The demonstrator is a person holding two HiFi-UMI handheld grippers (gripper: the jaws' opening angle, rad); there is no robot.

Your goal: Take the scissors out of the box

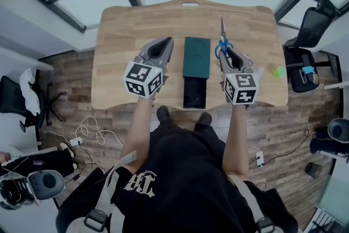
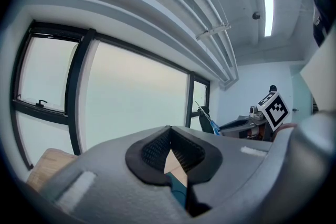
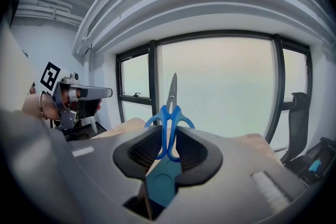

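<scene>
The scissors have blue handles and a steel blade that points away from me. My right gripper is shut on their handles and holds them above the wooden table. In the right gripper view the scissors stand upright between the pads. A dark green box lid lies in the middle of the table, with the black box base just in front of it. My left gripper hovers left of the lid with its jaws shut and nothing in them. From the left gripper view the scissors show at the right.
A small green object sits near the table's right edge. A black office chair stands at the right, another chair at the left. Cables lie on the floor in front of the table.
</scene>
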